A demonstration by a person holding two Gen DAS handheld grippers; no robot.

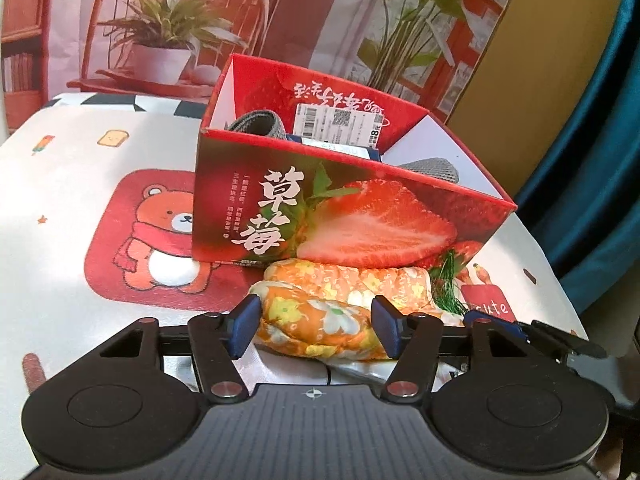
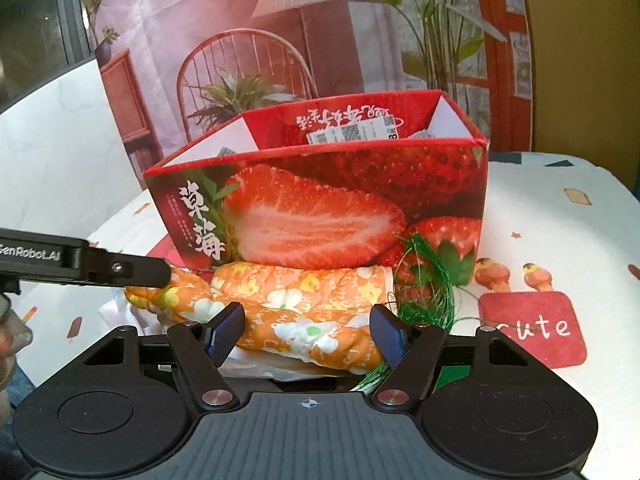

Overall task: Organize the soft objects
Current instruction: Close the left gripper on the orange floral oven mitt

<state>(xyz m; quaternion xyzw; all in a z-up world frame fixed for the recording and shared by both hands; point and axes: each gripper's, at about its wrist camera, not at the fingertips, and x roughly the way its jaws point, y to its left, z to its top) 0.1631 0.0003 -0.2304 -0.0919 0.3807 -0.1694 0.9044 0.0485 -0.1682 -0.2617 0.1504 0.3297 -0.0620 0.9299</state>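
Both tools, left tool (image 1: 316, 326) and right tool (image 2: 306, 334), bracket the orange flowered pillow (image 2: 296, 316) unclenched (box (image 2: 320, 200) just beyond): squeeze evenly, then lift level.

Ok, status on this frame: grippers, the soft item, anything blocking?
Left hand-held gripper and right hand-held gripper open, each astride the orange floral plush. Plush on tablecloth, against strawberry box. Box wall blocks the direct path in.

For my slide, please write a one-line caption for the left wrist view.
Left gripper open around an orange floral cloth roll lying before a strawberry-printed box on a cartoon tablecloth.
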